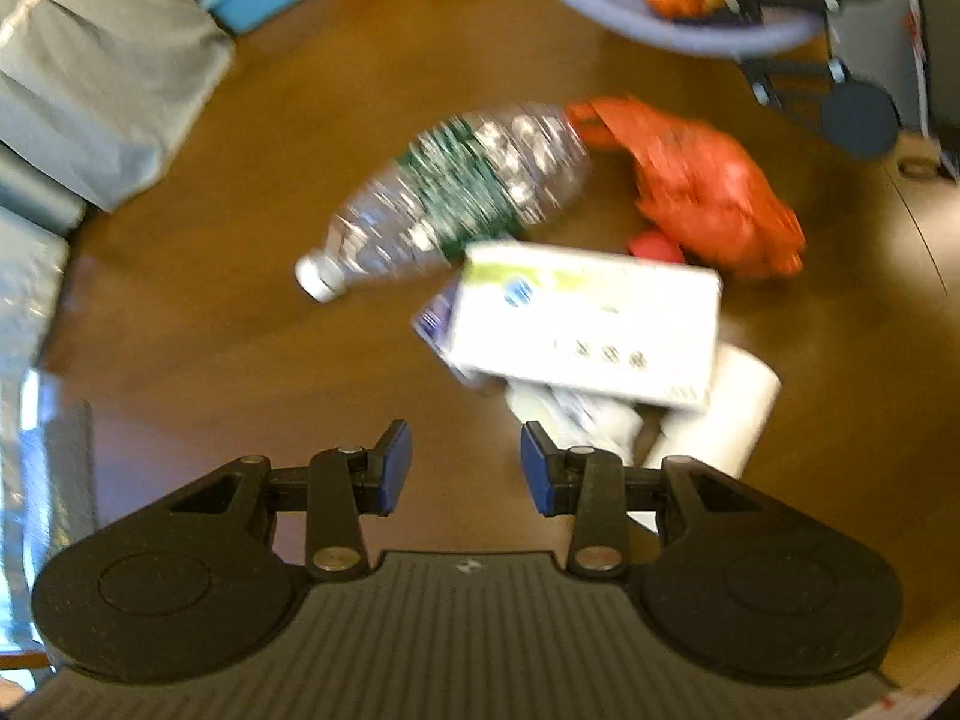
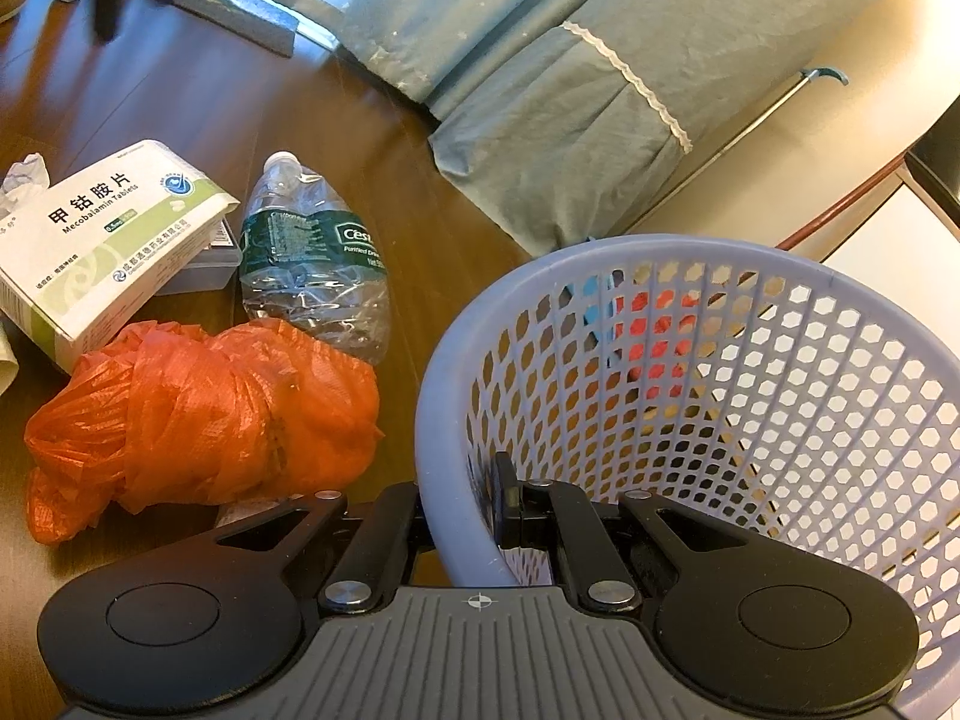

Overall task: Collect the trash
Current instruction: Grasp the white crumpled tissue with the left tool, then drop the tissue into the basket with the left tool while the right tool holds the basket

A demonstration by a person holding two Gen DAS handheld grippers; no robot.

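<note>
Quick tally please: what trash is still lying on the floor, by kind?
Plastic bottle: 1
Orange plastic bag: 1
Medicine box: 1, lying on a second, mostly hidden box
Crumpled white paper: 1
White roll: 1
Total: 5 clearly seen

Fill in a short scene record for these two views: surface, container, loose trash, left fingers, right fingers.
surface: brown wooden floor
container: lavender mesh basket, some scraps seen inside from the left view
loose trash: crushed plastic bottle, orange plastic bag, white medicine box, crumpled paper
left fingers: left gripper open, empty, above the trash pile
right fingers: right gripper shut on the basket rim
</note>
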